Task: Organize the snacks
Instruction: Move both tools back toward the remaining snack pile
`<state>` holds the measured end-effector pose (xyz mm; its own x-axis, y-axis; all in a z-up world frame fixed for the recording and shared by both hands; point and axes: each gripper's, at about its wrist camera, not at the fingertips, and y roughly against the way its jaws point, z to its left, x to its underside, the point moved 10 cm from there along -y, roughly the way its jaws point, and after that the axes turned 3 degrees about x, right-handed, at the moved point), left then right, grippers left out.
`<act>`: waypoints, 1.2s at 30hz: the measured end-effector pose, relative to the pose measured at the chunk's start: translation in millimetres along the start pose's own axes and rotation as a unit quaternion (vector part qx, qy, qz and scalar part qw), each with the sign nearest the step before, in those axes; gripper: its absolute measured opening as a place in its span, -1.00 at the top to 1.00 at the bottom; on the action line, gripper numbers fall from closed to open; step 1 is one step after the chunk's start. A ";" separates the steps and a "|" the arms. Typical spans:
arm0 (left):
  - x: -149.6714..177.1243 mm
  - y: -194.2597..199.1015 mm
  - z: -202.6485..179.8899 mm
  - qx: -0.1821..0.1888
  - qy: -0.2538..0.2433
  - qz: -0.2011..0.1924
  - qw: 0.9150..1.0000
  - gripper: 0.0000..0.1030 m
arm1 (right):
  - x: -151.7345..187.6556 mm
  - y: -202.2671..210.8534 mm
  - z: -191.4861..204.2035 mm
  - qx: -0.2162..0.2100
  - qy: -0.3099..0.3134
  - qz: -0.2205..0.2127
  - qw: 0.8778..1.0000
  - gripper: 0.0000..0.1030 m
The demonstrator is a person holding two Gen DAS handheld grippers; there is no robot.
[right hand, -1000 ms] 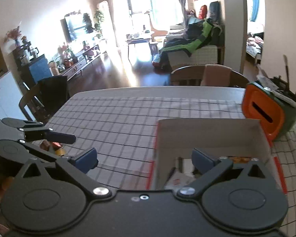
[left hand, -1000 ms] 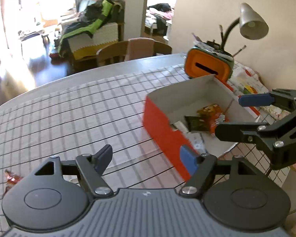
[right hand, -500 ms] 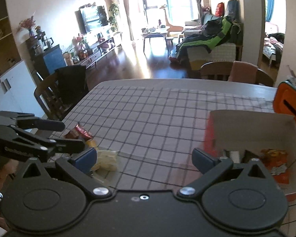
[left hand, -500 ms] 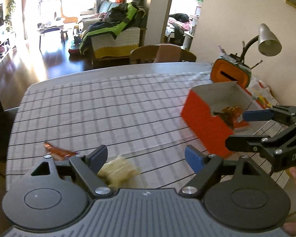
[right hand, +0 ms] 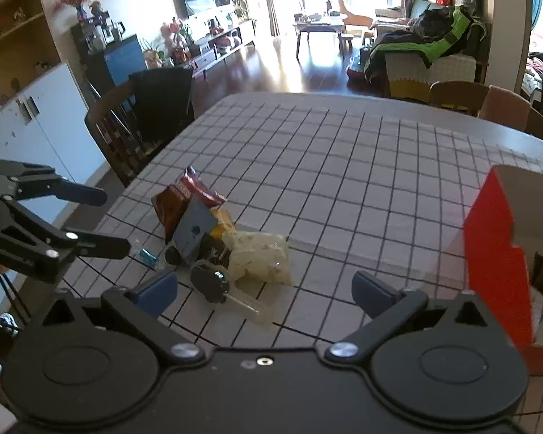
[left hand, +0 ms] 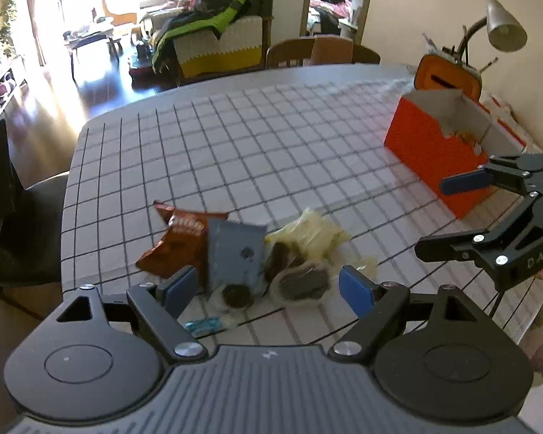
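A pile of snacks lies on the checked tablecloth: a red-brown chip bag [left hand: 179,238] [right hand: 179,200], a blue-grey packet [left hand: 235,249] [right hand: 195,229], a pale yellow clear bag [left hand: 307,233] [right hand: 260,256] and dark round cookies in clear wrap [left hand: 300,282] [right hand: 210,282]. An orange box [left hand: 430,152] [right hand: 499,260] with snacks inside stands at the right. My left gripper [left hand: 268,287] [right hand: 108,222] is open and empty, just in front of the pile. My right gripper [right hand: 266,291] [left hand: 441,217] is open and empty, between pile and box.
An orange and green holder [left hand: 449,76] and a desk lamp [left hand: 503,25] stand behind the box. A small teal wrapper [left hand: 202,323] [right hand: 148,256] lies by the near table edge. Chairs [right hand: 144,123] stand around the table.
Both grippers have swung left, away from the orange box and toward the snack pile, which is now close in front of them. Both stay open.
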<state>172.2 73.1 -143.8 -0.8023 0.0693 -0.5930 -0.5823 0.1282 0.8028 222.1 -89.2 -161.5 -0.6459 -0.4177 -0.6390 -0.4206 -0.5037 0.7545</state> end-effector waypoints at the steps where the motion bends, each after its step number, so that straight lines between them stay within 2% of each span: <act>1: 3.2 -1.7 5.8 0.000 -0.004 0.003 1.000 -0.66 | 2.4 -5.0 4.0 -0.001 0.001 0.004 1.000 -1.00; 5: 11.8 -8.6 21.8 -0.003 -0.027 0.010 1.000 -0.66 | 7.0 -23.5 21.1 0.000 0.025 0.013 1.000 -0.99; 11: 24.2 -25.3 37.2 0.015 -0.081 0.039 0.996 -0.66 | 14.5 -51.3 41.4 0.006 0.059 0.029 0.998 -0.98; 19: 39.6 -52.2 46.0 0.038 -0.152 0.068 0.985 -0.66 | 25.5 -80.1 70.1 0.016 0.127 0.038 0.991 -0.88; 22: 44.4 -62.3 48.7 0.048 -0.170 0.083 0.981 -0.66 | 27.6 -87.3 75.9 0.015 0.131 0.042 0.990 -0.85; 24: 47.0 -68.1 50.2 0.055 -0.178 0.094 0.978 -0.53 | 29.6 -91.9 77.5 0.013 0.127 0.050 0.991 -0.76; 26: 48.6 -74.5 52.9 0.058 -0.186 0.106 0.975 -0.33 | 31.5 -96.3 77.5 0.020 0.125 0.054 0.990 -0.76; 28: 48.3 -80.1 56.4 0.058 -0.189 0.111 0.974 -0.30 | 32.5 -99.8 77.4 0.026 0.124 0.054 0.990 -0.75; 31: 48.9 -87.9 59.0 0.070 -0.185 0.123 0.972 -0.09 | 34.2 -104.4 79.1 0.028 0.123 0.058 0.990 -0.68; 36: 54.6 -96.7 59.7 0.081 -0.189 0.141 0.968 0.05 | 35.7 -111.7 79.1 0.035 0.122 0.063 0.990 -0.56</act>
<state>192.5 123.5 -257.5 -0.8033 0.4772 -0.3564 -0.2938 0.2031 0.9341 195.7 12.1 -256.7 -0.5267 -0.6487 -0.5494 -0.3947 -0.3857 0.8339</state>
